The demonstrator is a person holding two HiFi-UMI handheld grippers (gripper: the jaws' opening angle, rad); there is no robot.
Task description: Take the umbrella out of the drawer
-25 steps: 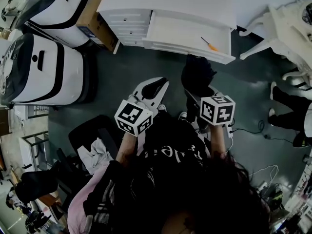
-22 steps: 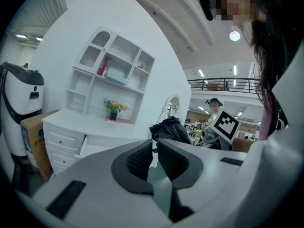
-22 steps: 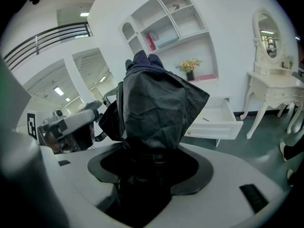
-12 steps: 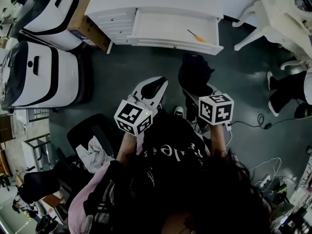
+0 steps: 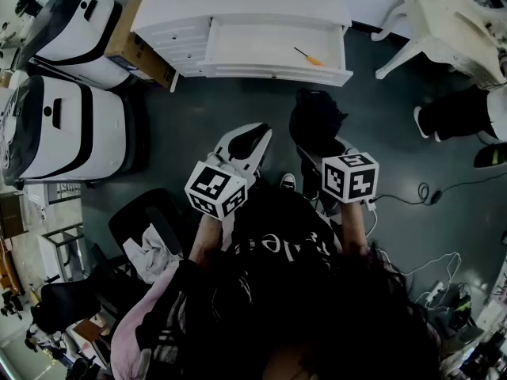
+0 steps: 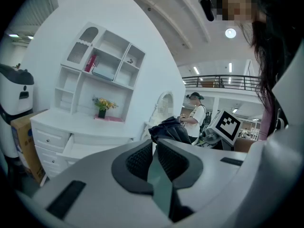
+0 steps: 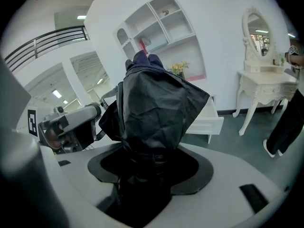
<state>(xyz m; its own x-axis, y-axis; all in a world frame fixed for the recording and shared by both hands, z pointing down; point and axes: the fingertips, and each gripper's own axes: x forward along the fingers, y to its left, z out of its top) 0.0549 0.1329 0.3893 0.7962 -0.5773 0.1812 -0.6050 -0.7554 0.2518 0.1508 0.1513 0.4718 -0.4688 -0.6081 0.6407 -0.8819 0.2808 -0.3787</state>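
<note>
Head view, looking steeply down: the right gripper (image 5: pixel 323 150) is clamped on a black folded umbrella (image 5: pixel 315 119), held above the dark floor (image 5: pixel 198 117) and well clear of the open white drawer (image 5: pixel 269 71). A small orange-handled screwdriver (image 5: pixel 308 56) lies inside that drawer. The left gripper (image 5: pixel 252 138) hovers beside the right one, jaws pressed together on nothing. Right gripper view shows the umbrella's crumpled fabric rising upright from between the jaws.

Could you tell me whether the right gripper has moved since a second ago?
Yes: the right gripper, shut on the umbrella, has drawn back from the open drawer.
</note>
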